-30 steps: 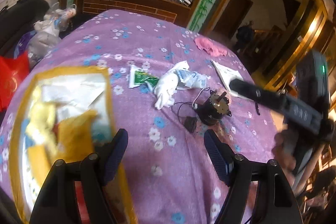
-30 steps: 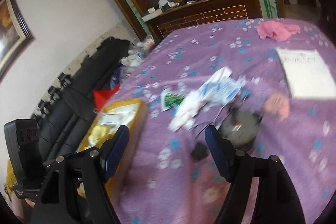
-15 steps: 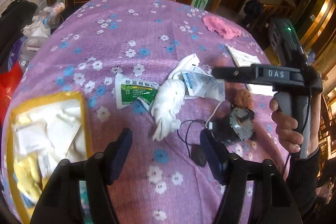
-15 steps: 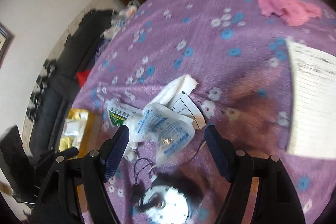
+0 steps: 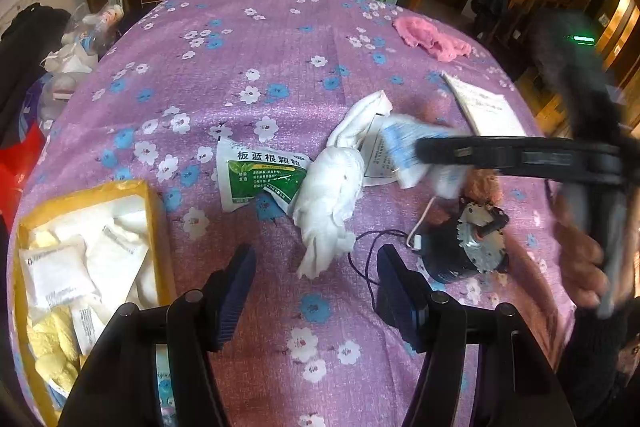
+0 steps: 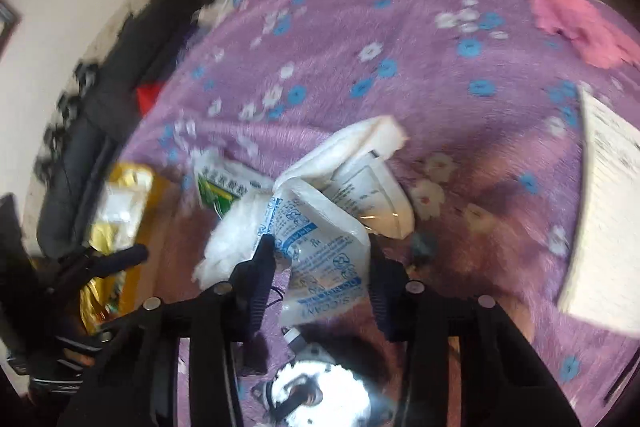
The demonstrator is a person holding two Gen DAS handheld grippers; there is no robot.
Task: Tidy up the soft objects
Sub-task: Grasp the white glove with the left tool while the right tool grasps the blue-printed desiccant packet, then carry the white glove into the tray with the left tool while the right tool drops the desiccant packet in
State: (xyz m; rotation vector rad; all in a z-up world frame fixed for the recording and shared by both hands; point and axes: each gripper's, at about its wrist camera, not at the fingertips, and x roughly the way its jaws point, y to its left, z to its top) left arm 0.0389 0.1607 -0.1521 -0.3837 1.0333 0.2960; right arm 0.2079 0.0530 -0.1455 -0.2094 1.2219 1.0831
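A white cloth [image 5: 332, 187] lies bunched mid-table beside a green-and-white sachet [image 5: 260, 177] and a clear blue-printed plastic pouch [image 6: 320, 251]. My right gripper [image 6: 320, 259] is open, its fingers on either side of the pouch, close above it; it shows in the left wrist view [image 5: 424, 149] reaching in from the right. My left gripper [image 5: 312, 279] is open and empty, just short of the cloth's near tip. A yellow box [image 5: 84, 195] of white and yellow soft packets sits at the near left. A pink cloth [image 5: 430, 37] lies far right.
A black motor with a metal gear top [image 5: 464, 247] and its thin wire lie right of the cloth. A white paper sheet [image 5: 486, 107] lies at the right. The table has a purple flowered cover [image 5: 248, 39]. Bags and a dark sofa stand left of it.
My right gripper has dropped down and forward onto the printed pouch and narrowed around it. My left gripper has moved slightly closer to the white cloth.
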